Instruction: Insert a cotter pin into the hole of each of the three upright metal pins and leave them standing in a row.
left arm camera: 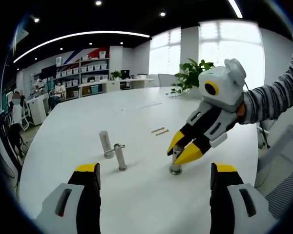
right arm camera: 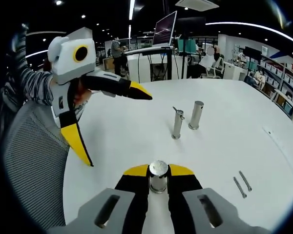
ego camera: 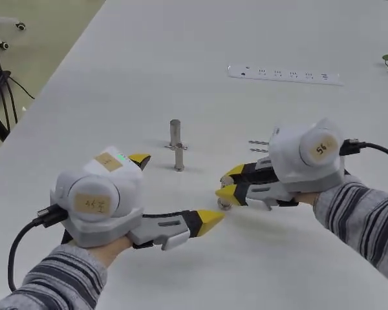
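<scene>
Head view from above takes in the whole layout: a white table (ego camera: 149,58), a power strip (ego camera: 284,74) at its far side, and two loose cotter pins (ego camera: 258,146) lying just beyond the right gripper (ego camera: 229,181). Right gripper view gives detail that the headset's angle blurs: a short metal pin (right arm camera: 158,176) stands upright between its own yellow jaws, which are pressed against its sides just under the cap. Left gripper view catches that same pin from the side, foot on the table, with the jaw tips pinching its upper part. Two more upright pins stand close together, a little apart from the gripped one. The nearer pin (ego camera: 179,158) carries a cotter pin (ego camera: 176,147) through its top, while the farther pin (ego camera: 175,131) looks bare. The left gripper (ego camera: 174,189) is held near, jaws spread wide, gripping nothing and touching no pin
</scene>
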The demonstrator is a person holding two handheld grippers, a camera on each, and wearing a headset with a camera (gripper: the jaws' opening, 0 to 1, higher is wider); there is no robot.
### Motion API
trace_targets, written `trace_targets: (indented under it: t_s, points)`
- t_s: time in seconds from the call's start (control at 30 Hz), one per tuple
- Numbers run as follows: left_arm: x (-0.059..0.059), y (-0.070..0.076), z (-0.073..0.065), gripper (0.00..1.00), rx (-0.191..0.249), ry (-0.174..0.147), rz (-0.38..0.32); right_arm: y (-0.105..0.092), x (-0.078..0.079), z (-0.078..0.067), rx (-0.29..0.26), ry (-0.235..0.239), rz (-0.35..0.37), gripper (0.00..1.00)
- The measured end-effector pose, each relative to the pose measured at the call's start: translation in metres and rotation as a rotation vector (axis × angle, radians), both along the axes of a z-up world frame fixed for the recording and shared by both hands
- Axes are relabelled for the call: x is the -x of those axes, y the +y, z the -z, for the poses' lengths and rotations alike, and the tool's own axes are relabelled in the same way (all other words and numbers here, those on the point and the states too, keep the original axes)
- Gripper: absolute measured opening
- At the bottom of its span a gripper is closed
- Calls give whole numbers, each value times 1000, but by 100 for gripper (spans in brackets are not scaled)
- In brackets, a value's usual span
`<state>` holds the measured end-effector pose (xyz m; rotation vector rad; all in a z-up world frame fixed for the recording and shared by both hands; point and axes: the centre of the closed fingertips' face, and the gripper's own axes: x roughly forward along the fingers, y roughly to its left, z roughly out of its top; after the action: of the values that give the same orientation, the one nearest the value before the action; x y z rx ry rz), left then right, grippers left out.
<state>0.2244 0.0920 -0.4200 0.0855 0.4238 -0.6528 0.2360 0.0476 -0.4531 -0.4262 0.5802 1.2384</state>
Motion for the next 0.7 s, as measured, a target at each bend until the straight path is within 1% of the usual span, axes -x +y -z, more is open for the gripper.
trace_targets:
  t_s: [0.03,0.2,0.27,0.43,0.47,0.53,0.57,0.63,0.7]
  points:
    - [0,0,0,93,-1,0,1,0,0,0,-4,6,7,9]
    - [1,0,2,92,-6,8,3,-2,0,1,-12,7,11,9]
    - [1,0,2,92,-3,9,3,-2,1,1,-10,-5,5,9]
    - [1,0,3,92,-7,13,4,-2,1,1,-4,-14,0,9]
    - [2,0,3,92,-8,15,5,-2,2,1,-6,-11,0,10]
    - [2,0,4,92,-9,15,4,-2,3,2,-7,0,2,16]
    - [2,0,4,92,-9,15,3,-5,4,4,5,1,13,19]
    - [2,0,3,92,-7,14,1,-9,6,5,13,-4,15,20]
    - [1,0,3,92,-5,14,0,-13,6,4,0,11,35,21]
